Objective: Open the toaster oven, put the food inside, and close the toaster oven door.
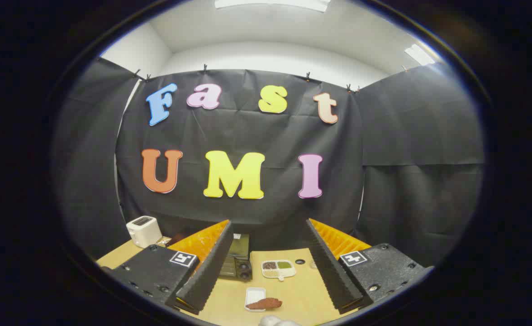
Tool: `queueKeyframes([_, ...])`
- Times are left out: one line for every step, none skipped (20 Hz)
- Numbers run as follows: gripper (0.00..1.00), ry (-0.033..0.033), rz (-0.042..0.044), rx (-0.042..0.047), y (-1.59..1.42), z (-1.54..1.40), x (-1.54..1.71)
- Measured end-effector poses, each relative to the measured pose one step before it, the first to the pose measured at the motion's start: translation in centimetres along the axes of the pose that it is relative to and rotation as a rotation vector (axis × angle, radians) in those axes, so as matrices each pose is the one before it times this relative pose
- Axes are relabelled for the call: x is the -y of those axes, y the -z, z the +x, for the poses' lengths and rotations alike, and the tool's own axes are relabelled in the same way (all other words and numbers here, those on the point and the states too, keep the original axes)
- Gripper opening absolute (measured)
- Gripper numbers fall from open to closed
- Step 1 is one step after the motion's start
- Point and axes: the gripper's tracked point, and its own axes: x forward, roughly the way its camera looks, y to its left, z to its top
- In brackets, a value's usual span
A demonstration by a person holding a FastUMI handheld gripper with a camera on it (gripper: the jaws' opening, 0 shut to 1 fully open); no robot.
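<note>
My gripper (pixel 268 226) is held high above the wooden table (pixel 302 290), open, with nothing between its fingers. A dark toaster oven (pixel 238 261) stands on the table just inside the left finger (pixel 207 267), partly hidden by it; its door looks shut. Nearer to me, between the fingers, a reddish-brown piece of food (pixel 264 304) lies on a small white rectangular plate (pixel 253 295).
A white divided dish (pixel 278 269) with dark, green and pale fillings sits right of the oven. A white pop-up toaster (pixel 143 230) stands at the table's far left corner. A small dark hole (pixel 300 261) marks the tabletop. Something white (pixel 277 321) lies at the near edge.
</note>
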Motion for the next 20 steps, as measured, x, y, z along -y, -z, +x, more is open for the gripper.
queueKeyframes([1.0,0.00015,-0.00414,0.0,0.048,-0.06,-0.154])
queueKeyframes([1.0,0.00065,-0.00072,0.00018,-0.054,-0.135,-0.119])
queueKeyframes([1.0,-0.00238,0.00257,0.00197,-0.016,-0.063,-0.084])
queueKeyframes([1.0,-0.00091,0.00226,-0.00097,0.014,-0.029,-0.164])
queueKeyframes([1.0,0.00035,0.0014,-0.00059,0.094,-0.12,0.009])
queueKeyframes([1.0,0.00011,-0.00037,-0.0008,-0.014,-0.098,-0.005])
queueKeyframes([1.0,0.00105,-0.00105,-0.00045,0.07,-0.098,-0.074])
queueKeyframes([1.0,-0.00099,0.00026,-0.00034,-0.006,-0.033,0.001])
queueKeyframes([1.0,-0.00105,0.00049,-0.00087,0.135,0.022,-0.102])
queueKeyframes([1.0,-0.00079,-0.00014,-0.00055,0.011,-0.027,-0.026])
queueKeyframes([1.0,-0.00016,0.00054,-0.00199,0.087,-0.111,-0.108])
queueKeyframes([1.0,-0.00161,0.00108,-0.00059,0.009,0.004,0.026])
queueKeyframes([1.0,0.00153,-0.00099,0.00038,0.057,0.053,-0.032])
queueKeyframes([1.0,0.00087,-0.00087,0.00192,-0.023,-0.022,0.032])
queueKeyframes([1.0,0.00124,-0.00052,0.00208,0.063,0.057,-0.029])
queueKeyframes([1.0,-0.00037,-0.00079,-0.00123,0.094,-0.028,-0.081])
queueKeyframes([1.0,-0.00023,0.00163,-0.00251,0.216,0.155,-0.137])
queueKeyframes([1.0,-0.00025,0.00247,-0.00405,0.204,0.188,-0.193])
queueKeyframes([1.0,-0.00035,0.00188,-0.0059,0.469,0.26,-0.341])
queueKeyframes([1.0,-0.00068,0.0022,-0.0045,0.433,0.422,-0.413])
